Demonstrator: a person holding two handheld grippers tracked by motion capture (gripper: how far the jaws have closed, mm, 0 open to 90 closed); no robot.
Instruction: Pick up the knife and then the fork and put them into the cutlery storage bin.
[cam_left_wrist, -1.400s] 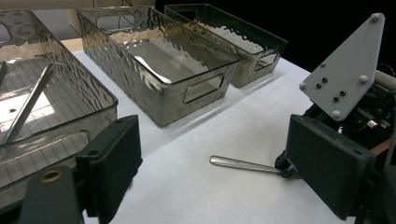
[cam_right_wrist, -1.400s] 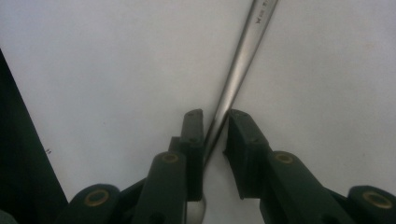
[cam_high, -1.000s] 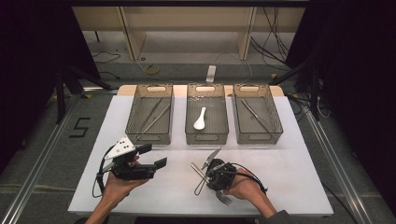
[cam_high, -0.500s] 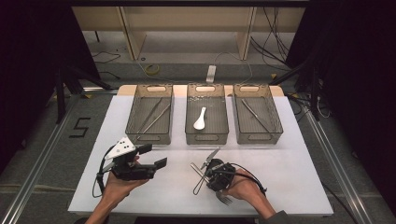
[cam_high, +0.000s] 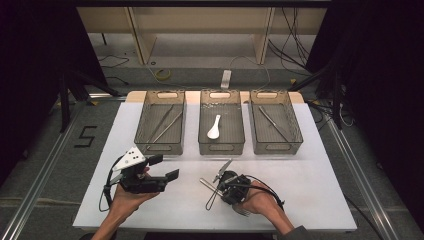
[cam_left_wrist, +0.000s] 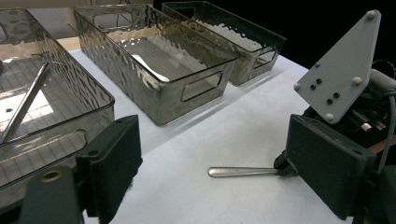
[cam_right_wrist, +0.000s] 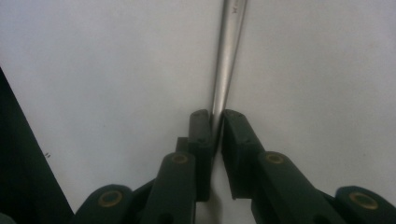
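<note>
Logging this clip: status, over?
Right gripper jaws just closed on metal utensil handle. Left gripper open, idle. Other cutlery crossed beside it.

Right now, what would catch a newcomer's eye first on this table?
Three clear bins stand in a row at the far side of the white table; the middle one holds a white spoon. Near the front edge, the right gripper is clamped on a metal utensil handle, while the left gripper is held open.
</note>
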